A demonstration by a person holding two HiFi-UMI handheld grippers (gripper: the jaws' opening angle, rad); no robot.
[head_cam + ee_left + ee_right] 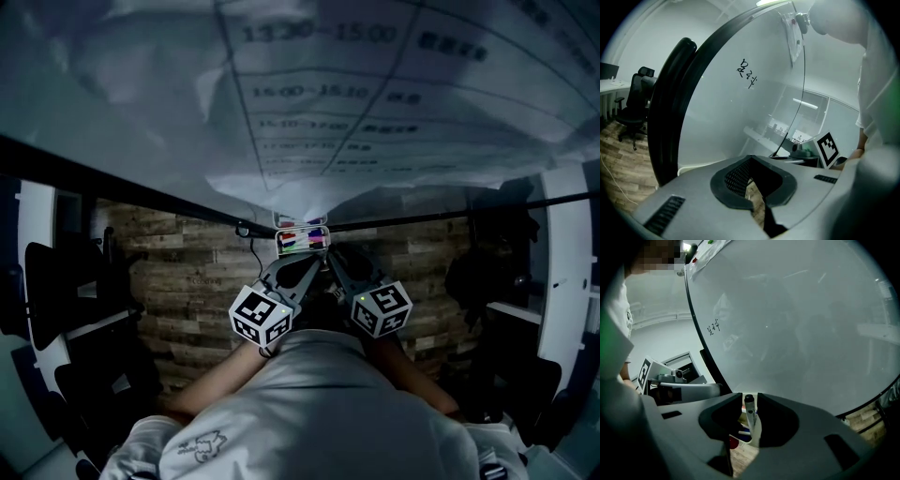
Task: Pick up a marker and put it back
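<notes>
Grey right claw (pixel 750 420): clamped on the marker (pixel 750 414), which stands upright between its jaws just above the tray (pixel 302 226).
Left claw (pixel 752 169): jaws together and empty, close beside the tray.
Handling: probably light and stiff, with a smooth plastic barrel that may swivel; best held mid-barrel, below the dark cap.
Tray: other markers (pixel 739 432) lie inside.
Whiteboard (pixel 797 324): rises directly behind the tray.

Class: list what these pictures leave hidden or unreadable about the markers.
Head view: marker tray too small and dim to count its markers.
Right gripper view: the marker has its lower end hidden behind the right gripper.
Left gripper view: whiteboard scribble too small to read.
</notes>
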